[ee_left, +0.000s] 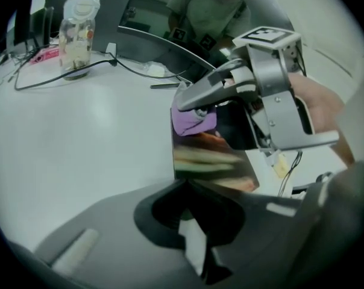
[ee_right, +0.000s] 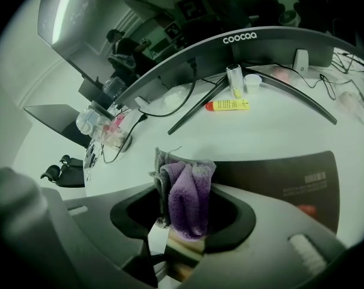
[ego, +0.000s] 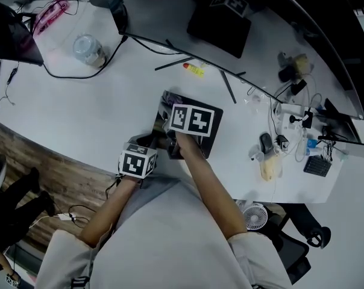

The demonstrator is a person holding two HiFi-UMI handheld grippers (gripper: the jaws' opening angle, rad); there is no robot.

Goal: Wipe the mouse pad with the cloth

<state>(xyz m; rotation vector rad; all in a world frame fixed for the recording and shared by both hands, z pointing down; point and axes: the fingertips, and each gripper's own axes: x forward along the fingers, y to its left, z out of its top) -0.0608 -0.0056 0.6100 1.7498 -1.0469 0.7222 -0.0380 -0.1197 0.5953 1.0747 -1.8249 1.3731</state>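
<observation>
A dark mouse pad (ego: 211,138) lies on the white desk (ego: 79,113) near its front edge. Most of it is hidden under my right gripper's marker cube in the head view. My right gripper (ee_right: 185,218) is shut on a bunched purple-and-grey cloth (ee_right: 188,200), which rests on the pad's (ee_right: 278,176) left part. In the left gripper view the cloth (ee_left: 194,122) shows under the right gripper's fingers (ee_left: 206,92). My left gripper (ee_left: 194,212) is at the pad's (ee_left: 212,161) near left corner, with the jaws closed on that corner.
A clear jar (ego: 88,49) stands at the back left with a black cable looping past it. A yellow tube (ego: 194,70) and black pens (ego: 228,86) lie behind the pad. A black monitor base (ego: 221,23) is at the back; small clutter (ego: 278,149) is at the right.
</observation>
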